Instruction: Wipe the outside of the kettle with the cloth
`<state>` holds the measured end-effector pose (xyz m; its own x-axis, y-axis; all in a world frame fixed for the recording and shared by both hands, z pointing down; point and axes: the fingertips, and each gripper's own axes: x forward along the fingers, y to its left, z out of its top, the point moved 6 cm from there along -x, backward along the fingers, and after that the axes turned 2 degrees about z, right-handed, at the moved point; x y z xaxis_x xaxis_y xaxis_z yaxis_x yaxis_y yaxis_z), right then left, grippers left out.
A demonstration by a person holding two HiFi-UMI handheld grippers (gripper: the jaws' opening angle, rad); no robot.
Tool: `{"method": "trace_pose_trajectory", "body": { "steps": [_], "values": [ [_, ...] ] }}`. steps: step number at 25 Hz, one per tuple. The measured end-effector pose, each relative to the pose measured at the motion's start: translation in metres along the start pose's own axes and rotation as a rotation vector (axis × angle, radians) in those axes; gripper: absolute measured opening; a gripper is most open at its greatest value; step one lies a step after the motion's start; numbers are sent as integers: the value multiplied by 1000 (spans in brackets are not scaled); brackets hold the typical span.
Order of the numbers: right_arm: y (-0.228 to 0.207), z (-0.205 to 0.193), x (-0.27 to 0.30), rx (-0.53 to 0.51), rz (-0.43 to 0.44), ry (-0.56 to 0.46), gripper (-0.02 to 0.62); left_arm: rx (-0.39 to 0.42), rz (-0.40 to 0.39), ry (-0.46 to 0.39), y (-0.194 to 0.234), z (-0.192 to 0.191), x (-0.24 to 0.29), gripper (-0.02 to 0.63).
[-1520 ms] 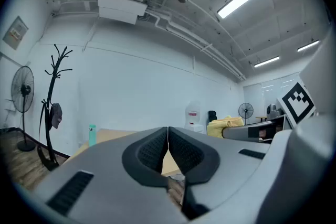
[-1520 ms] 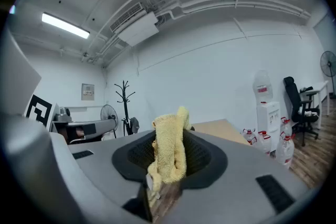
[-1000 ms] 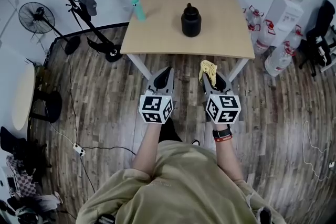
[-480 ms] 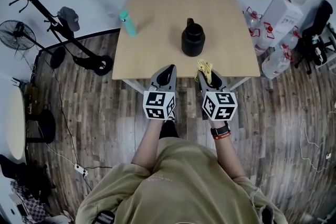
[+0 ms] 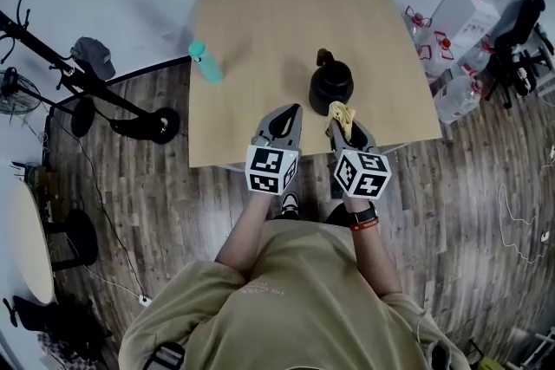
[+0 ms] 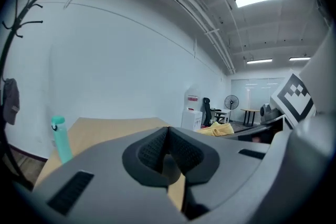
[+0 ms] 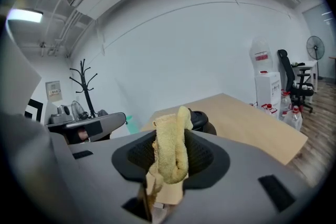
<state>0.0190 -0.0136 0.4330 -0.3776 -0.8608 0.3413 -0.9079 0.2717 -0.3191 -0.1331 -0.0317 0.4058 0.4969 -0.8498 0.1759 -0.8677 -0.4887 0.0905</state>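
Observation:
The black kettle (image 5: pixel 330 83) stands upright on the wooden table (image 5: pixel 260 22), near its front edge; its lid shows in the right gripper view as the kettle (image 7: pixel 201 120) just behind the cloth. My right gripper (image 5: pixel 341 122) is shut on the yellow cloth (image 5: pixel 342 116), a folded strip of cloth (image 7: pixel 170 152) standing between its jaws, just in front of the kettle and slightly right. My left gripper (image 5: pixel 290 119) is shut with nothing in it, over the table's front edge left of the kettle. In the left gripper view its jaws meet at the left gripper (image 6: pixel 167 157).
A teal bottle (image 5: pixel 205 62) stands at the table's left edge, also seen as the bottle (image 6: pixel 61 139). A coat stand (image 5: pixel 87 82) is on the floor at left. Water jugs and a dispenser (image 5: pixel 464 4) and an office chair (image 5: pixel 522 39) crowd the right.
Both grippers have come forward from over the floor to the table's front edge, close to the kettle. The cloth stays held in the right gripper.

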Motion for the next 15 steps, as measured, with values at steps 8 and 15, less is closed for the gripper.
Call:
{"method": "trace_pose_trajectory", "body": {
  "steps": [8, 15],
  "values": [
    [-16, -13, 64, -1, -9, 66, 138, -37, -32, 22, 31, -20, 51, 25],
    [-14, -26, 118, 27, 6, 99, 138, -30, 17, 36, 57, -27, 57, 25]
  ]
}}
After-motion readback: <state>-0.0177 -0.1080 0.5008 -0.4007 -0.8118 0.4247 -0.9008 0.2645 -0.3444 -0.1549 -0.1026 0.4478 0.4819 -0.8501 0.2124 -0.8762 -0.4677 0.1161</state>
